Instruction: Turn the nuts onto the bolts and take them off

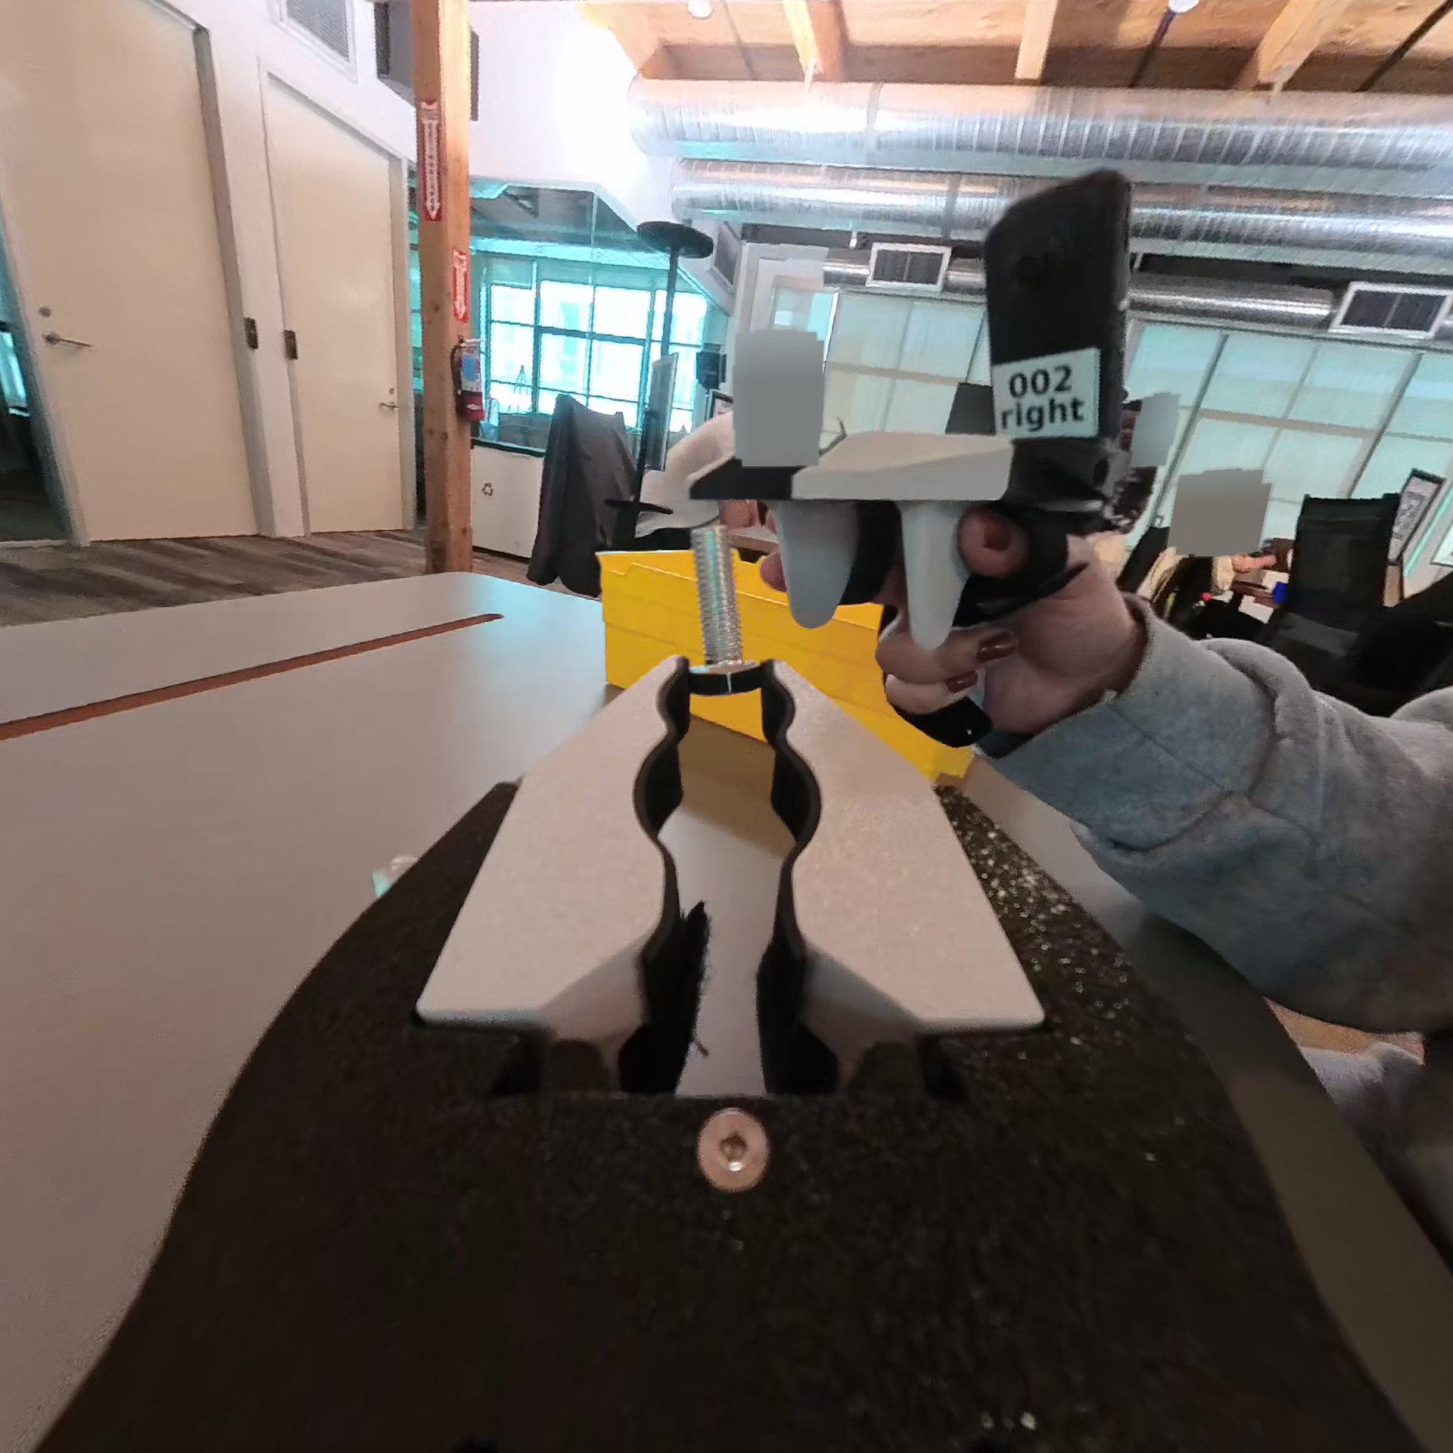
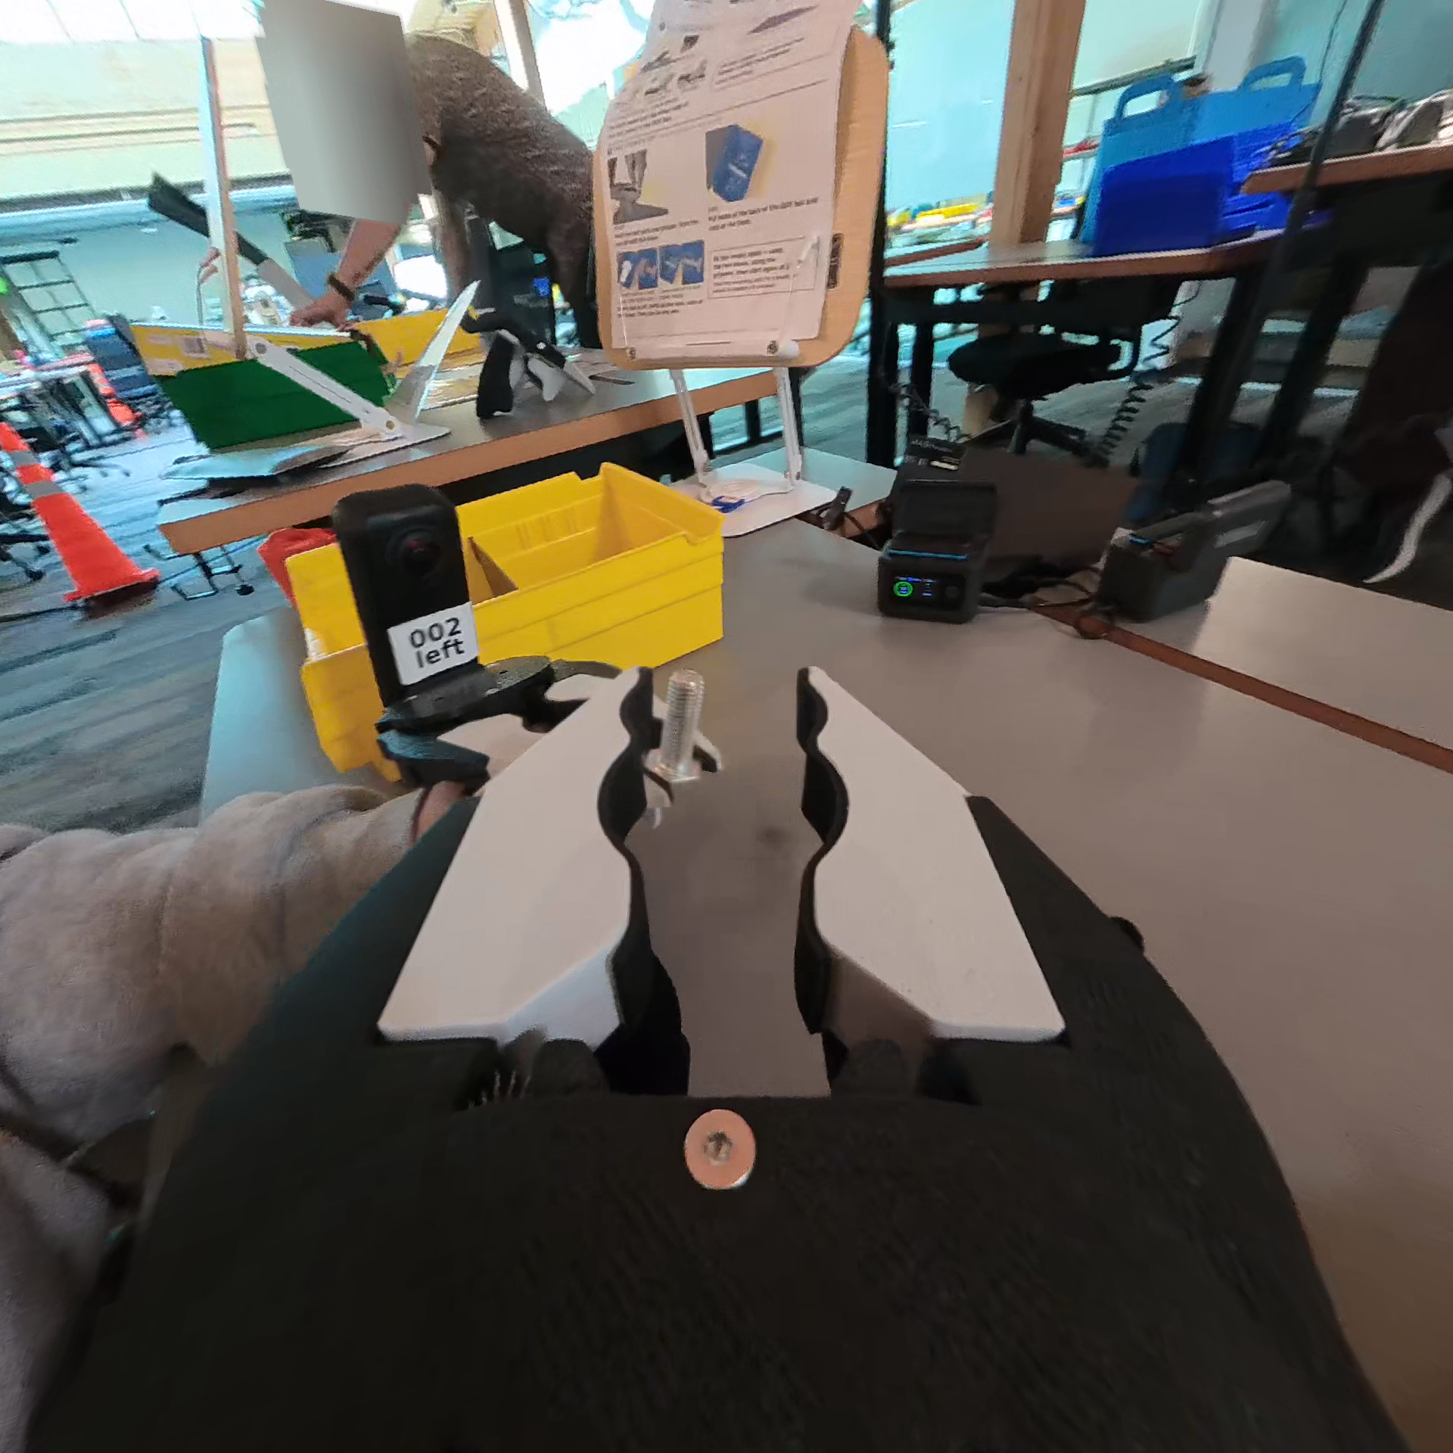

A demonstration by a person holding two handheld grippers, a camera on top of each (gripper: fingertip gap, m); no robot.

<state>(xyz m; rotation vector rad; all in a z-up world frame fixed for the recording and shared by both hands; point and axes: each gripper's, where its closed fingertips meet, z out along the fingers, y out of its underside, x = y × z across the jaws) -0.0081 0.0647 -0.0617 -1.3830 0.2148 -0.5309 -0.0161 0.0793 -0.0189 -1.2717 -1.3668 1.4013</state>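
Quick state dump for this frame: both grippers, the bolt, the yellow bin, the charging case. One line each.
left gripper: shut on the bolt's head, level above the table.
right gripper: open, empty, fingers either side of the bolt without touching.
bolt: upright, thread pointing up, no nut on it.
yellow bin: on the table, open-topped, contents not visible.
charging case: on the table, screen lit.

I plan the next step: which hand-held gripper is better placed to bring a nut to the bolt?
Probably the right hand-held gripper: open and empty beside the bolt, which the left hand-held gripper clamps upright by its head.
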